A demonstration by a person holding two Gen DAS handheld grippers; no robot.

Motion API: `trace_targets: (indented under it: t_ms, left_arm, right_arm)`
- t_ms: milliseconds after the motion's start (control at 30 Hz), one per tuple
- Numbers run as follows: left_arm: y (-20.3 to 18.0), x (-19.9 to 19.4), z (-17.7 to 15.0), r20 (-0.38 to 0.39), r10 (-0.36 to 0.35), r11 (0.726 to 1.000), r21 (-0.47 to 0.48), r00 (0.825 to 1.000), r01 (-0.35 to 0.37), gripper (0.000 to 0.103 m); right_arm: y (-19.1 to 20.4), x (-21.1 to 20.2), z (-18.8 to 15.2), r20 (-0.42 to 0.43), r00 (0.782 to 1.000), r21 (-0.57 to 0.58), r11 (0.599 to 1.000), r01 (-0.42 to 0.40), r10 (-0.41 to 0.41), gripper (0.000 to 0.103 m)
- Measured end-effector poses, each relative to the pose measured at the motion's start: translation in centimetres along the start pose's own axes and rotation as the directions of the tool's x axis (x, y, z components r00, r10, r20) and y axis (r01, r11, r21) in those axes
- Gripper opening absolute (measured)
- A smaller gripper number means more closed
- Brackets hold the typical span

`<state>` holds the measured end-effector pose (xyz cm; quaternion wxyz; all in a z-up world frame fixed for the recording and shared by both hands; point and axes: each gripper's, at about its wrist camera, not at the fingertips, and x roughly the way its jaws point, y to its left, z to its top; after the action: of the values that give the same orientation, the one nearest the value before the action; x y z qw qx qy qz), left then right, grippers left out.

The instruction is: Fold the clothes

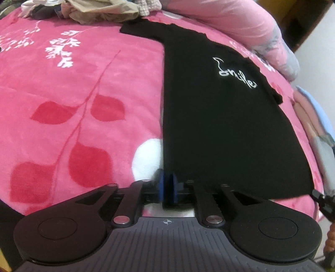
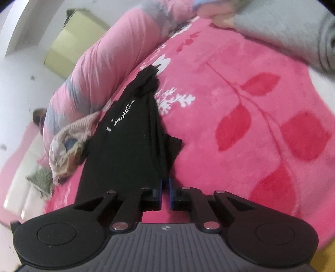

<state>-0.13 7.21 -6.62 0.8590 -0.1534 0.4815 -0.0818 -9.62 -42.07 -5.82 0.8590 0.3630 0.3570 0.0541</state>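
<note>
Both tongs, left (image 1: 167,189) and right (image 2: 166,193), are pinching the black cotton T-shirt (image 1: 219,125) hem at six o'clock, nearly closed; folding is barely starting, other garments (image 1: 100,10) waiting at twelve.

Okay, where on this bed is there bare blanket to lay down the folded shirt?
The pink leaf-print fleece blanket lies bare left of the black T-shirt with white lettering, below the pile of loose clothes. Beyond the shirt it is crowded: the rolled pink quilt presses close.
</note>
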Motion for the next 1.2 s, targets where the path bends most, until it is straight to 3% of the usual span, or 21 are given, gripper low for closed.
trace_targets:
  t_ms: [33,67,100,267,367,467,633,800,900,933,967,1033,1200]
  left_arm:
    - [0.1,-0.4,0.1,-0.008,0.003,1.0,0.006,1.0,-0.003,0.024]
    - [0.2,-0.7,0.3,-0.017,0.006,1.0,0.012,1.0,-0.006,0.028]
    - [0.2,-1.3,0.4,-0.001,0.023,0.999,0.024,1.0,-0.023,0.033]
    - [0.0,-3.6,1.1,0.095,0.081,0.994,0.072,0.992,-0.088,0.035]
    - [-0.7,-2.8,2.1,0.129,0.03,0.997,0.066,0.991,-0.039,0.035]
    - [-1.9,-0.8,2.4,0.126,-0.024,0.995,0.097,0.992,0.012,0.035]
    - [-3.8,2.7,1.7,0.072,-0.049,0.986,0.163,0.996,0.037,0.034]
    - [-4.1,3.7,1.1,0.071,-0.034,0.983,0.183,0.997,0.021,0.034]
    - [-3.9,3.8,1.1,0.07,-0.039,0.985,0.168,0.997,0.026,0.034]
    - [-3.9,3.8,1.0,0.071,-0.037,0.986,0.166,0.997,0.025,0.034]
    - [-3.9,3.9,1.0,0.074,-0.034,0.985,0.169,0.997,0.021,0.034]
    - [-4.1,3.9,0.8,0.08,-0.026,0.984,0.179,0.996,0.011,0.034]
    - [-4.4,3.8,0.3,0.095,-0.011,0.977,0.211,0.995,-0.009,0.035]
  right_arm:
    - [0.1,-0.6,0.2,0.007,1.0,-0.017,1.0,0.001,-0.001,0.019]
    - [0.2,-1.1,0.5,0.019,1.0,-0.032,0.999,0.004,-0.003,0.034]
    - [0.3,-1.6,0.7,0.044,0.999,-0.042,0.999,0.012,-0.011,0.041]
    - [-0.2,-2.6,2.1,0.137,0.989,-0.028,0.998,0.054,-0.05,0.043]
    - [-1.4,-0.8,2.6,0.121,0.991,0.037,0.998,0.056,-0.06,0.034]
    - [-1.2,0.5,2.9,0.112,0.992,0.017,0.998,0.057,-0.059,0.026]
    - [0.2,2.5,3.0,0.083,0.992,-0.106,0.989,0.102,-0.094,0.026]
    - [1.2,3.8,2.6,0.042,0.995,-0.189,0.977,0.095,-0.089,0.026]
    - [0.8,4.4,2.8,0.035,0.997,-0.166,0.984,0.067,-0.062,0.025]
    - [0.5,4.5,2.8,0.039,0.998,-0.145,0.988,0.06,-0.055,0.019]
    - [0.3,4.5,2.8,0.048,0.997,-0.124,0.99,0.062,-0.056,0.003]
    - [-0.2,4.2,2.9,0.074,0.995,-0.079,0.995,0.065,-0.06,0.003]
    - [-0.6,-1.3,2.3,0.237,0.97,0.033,0.998,0.057,-0.063,0.003]
